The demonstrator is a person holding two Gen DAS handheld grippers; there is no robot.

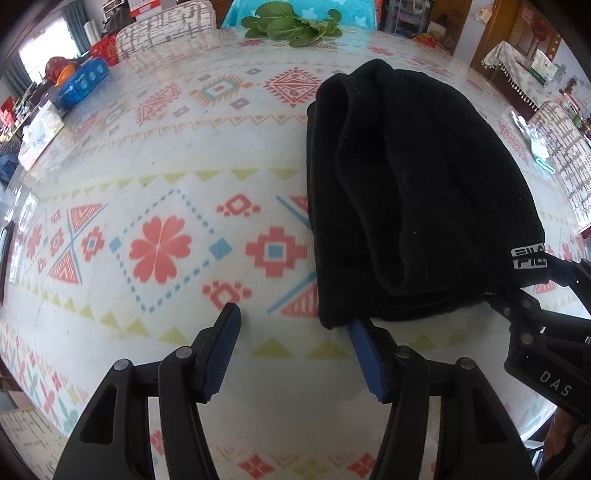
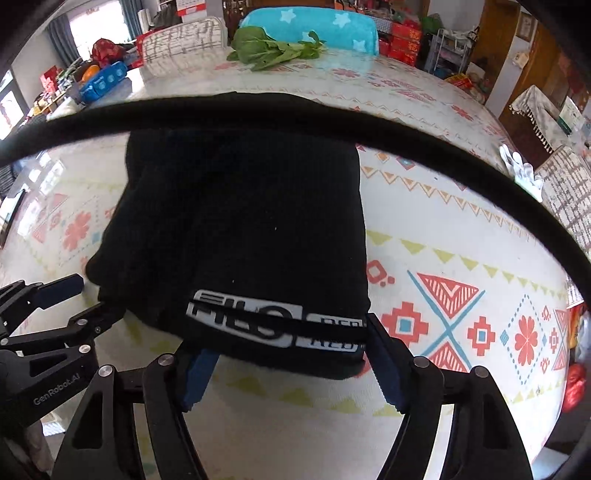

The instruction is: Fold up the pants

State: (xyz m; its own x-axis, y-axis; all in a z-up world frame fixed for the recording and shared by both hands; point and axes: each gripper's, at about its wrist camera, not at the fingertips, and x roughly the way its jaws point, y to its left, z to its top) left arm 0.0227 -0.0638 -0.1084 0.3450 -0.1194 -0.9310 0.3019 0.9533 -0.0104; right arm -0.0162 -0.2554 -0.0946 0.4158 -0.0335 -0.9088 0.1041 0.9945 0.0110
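The black pants (image 1: 406,192) lie folded in a compact bundle on the patterned tablecloth (image 1: 166,147), waistband with white lettering toward me. My left gripper (image 1: 295,321) is open; its right finger touches the bundle's near left corner, nothing between the jaws. In the right wrist view the pants (image 2: 240,221) fill the middle. My right gripper (image 2: 284,354) is open, its fingers on either side of the lettered waistband (image 2: 273,321), not closed on it. The left gripper (image 2: 74,295) shows at the bundle's left edge.
Green leafy vegetables (image 1: 291,26) lie at the table's far edge, in front of a turquoise star-print cushion (image 2: 314,26). A blue package (image 1: 83,83) and boxes sit at the far left. A black cable (image 2: 295,110) arcs across the right wrist view. White gloves (image 2: 521,170) lie at right.
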